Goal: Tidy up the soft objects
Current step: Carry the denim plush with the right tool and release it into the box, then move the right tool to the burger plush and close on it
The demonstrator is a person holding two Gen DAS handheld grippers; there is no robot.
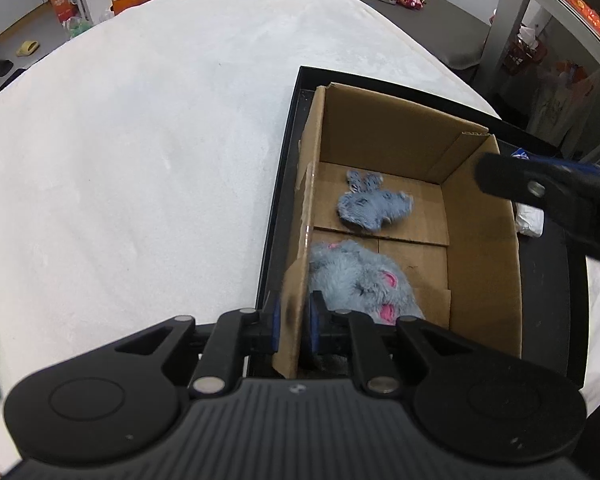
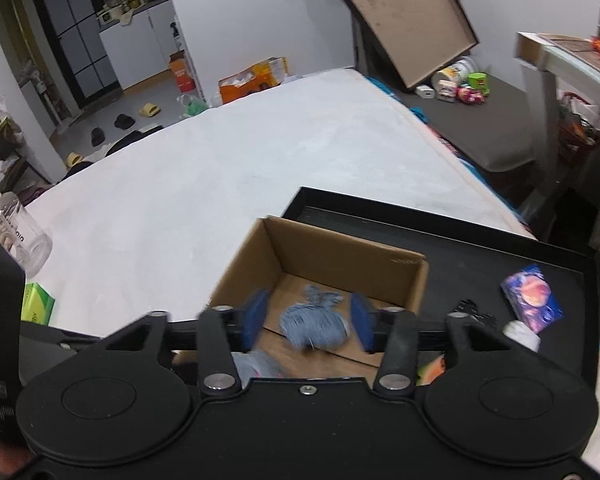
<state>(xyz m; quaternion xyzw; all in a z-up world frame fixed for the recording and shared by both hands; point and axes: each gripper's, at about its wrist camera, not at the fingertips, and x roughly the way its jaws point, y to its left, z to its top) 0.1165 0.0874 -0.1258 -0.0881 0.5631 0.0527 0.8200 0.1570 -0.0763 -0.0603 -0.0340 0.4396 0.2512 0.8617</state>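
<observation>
An open cardboard box (image 1: 480, 240) stands in a black tray (image 1: 284, 168) on the white bed. Inside lie a small blue knitted cloth (image 1: 374, 204) and a fluffy blue-and-pink plush toy (image 1: 360, 280). My left gripper (image 1: 294, 322) is shut on the box's near-left wall. My right gripper (image 2: 308, 320) is open above the box, with the blue cloth (image 2: 314, 322) lying below between its pads, not held. The right gripper also shows in the left wrist view (image 1: 540, 188) over the box's right side.
The tray (image 2: 500, 248) also holds a colourful small pack (image 2: 532, 298), a white item (image 2: 522, 332) and a black clip. A clear jar (image 2: 16, 228) and a green box (image 2: 38, 304) sit on the bed at left. Clutter lies on the floor beyond.
</observation>
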